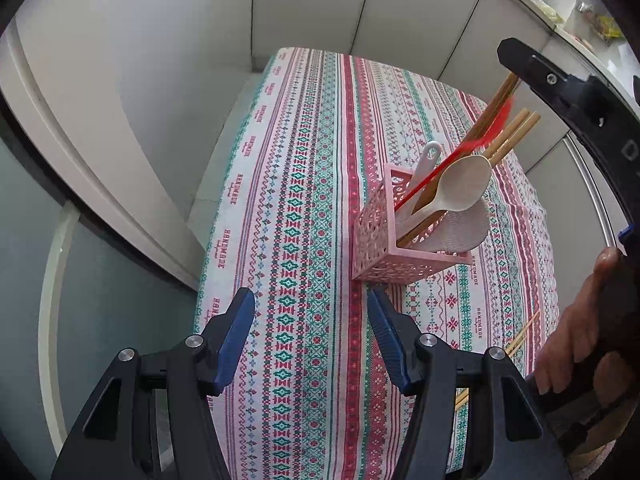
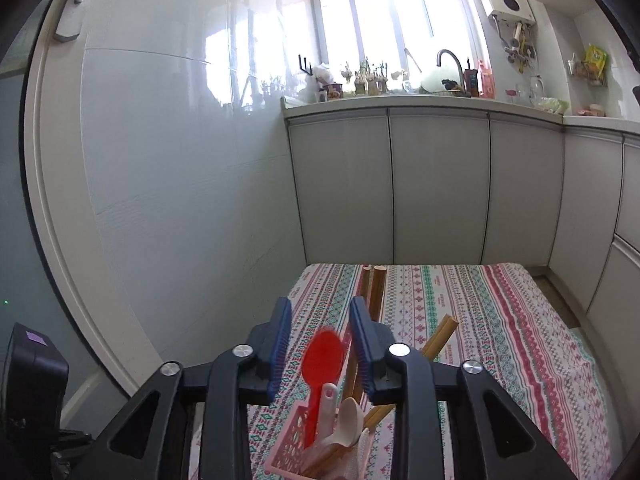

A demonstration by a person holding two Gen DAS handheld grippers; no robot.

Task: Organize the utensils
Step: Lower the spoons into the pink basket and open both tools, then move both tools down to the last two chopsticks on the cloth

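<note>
from the left wrist view, going left to right: a pale wall panel and cabinet fronts run along the far side; the table [image 1: 304,200], under a striped patterned cloth, ends in a left edge that drops to bare floor, and its far edge stops just short of the cabinets; the left gripper [image 1: 312,336] hangs over the near part of the cloth with its blue pads apart and nothing between them; just beyond its right pad stands the pink basket [image 1: 374,240], upright, with open cloth all round it; white spoons [image 1: 460,184], brown chopsticks [image 1: 508,136] and a red spoon [image 1: 448,164] lean out of it toward the right; loose chopsticks [image 1: 524,334] lie near the table's right edge, beside a hand [image 1: 580,332] gripping a black handle.

in the right wrist view the right gripper [image 2: 320,344] sits just above the basket; its pads stand apart on either side of the red spoon's blurred bowl without pressing on it; the cloth to the right lies open up to the cabinets.
</note>
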